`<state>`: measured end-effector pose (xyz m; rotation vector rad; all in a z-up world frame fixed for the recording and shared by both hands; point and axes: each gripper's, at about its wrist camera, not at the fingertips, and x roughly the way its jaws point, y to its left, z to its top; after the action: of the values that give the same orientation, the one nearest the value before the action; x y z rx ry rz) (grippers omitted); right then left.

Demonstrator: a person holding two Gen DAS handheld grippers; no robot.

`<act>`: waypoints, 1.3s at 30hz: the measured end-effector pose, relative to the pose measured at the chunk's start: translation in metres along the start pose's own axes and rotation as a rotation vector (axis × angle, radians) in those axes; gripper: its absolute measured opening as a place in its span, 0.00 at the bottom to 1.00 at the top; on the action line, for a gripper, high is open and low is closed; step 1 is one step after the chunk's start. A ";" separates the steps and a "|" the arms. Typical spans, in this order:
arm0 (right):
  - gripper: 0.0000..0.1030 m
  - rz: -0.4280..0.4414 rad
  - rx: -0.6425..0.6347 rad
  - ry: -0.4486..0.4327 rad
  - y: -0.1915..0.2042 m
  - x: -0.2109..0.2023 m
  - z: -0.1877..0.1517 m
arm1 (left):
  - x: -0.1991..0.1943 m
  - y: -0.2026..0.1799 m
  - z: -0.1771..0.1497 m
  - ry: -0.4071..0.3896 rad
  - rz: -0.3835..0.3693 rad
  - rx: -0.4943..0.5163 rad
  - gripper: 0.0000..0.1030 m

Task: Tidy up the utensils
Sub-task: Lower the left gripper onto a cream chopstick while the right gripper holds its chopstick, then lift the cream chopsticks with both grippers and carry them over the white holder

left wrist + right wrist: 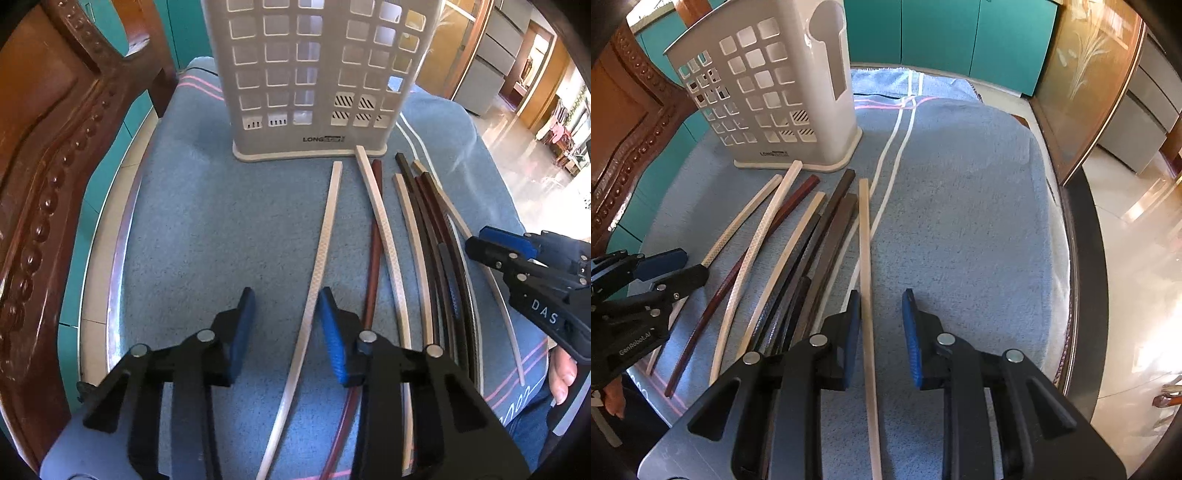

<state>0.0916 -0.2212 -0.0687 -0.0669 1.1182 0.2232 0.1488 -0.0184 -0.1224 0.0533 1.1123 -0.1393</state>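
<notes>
Left wrist: utensil holder (314,77) upright, nothing visible inside.

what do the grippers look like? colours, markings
Both the left gripper and the right gripper are black angular plastic linkages with silver round pivot pins and blue textured finger pads. White lettering shows on their sides: "DAS" on the right, "GenRobot.AI" on the left.
</notes>
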 end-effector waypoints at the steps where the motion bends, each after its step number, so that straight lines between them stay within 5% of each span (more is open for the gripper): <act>1: 0.23 -0.006 -0.006 0.000 0.001 0.000 0.000 | 0.001 -0.001 0.000 -0.004 0.008 -0.002 0.41; 8: 0.23 -0.060 -0.058 -0.022 0.008 0.000 -0.002 | 0.008 -0.014 0.010 -0.025 0.041 0.015 0.46; 11: 0.23 -0.057 -0.057 -0.023 0.007 -0.002 -0.005 | 0.014 -0.026 0.016 -0.036 0.073 0.033 0.58; 31: 0.24 -0.043 -0.030 -0.012 0.000 0.001 -0.003 | 0.019 -0.008 0.021 -0.040 0.057 -0.005 0.67; 36: 0.12 -0.019 -0.027 -0.019 0.001 0.001 -0.005 | 0.019 -0.014 0.027 -0.053 0.033 0.008 0.51; 39: 0.06 0.009 -0.010 -0.018 -0.001 0.001 -0.005 | 0.019 -0.020 0.029 -0.059 0.022 0.015 0.29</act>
<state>0.0881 -0.2231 -0.0719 -0.0688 1.0994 0.2371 0.1801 -0.0431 -0.1255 0.0744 1.0514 -0.1290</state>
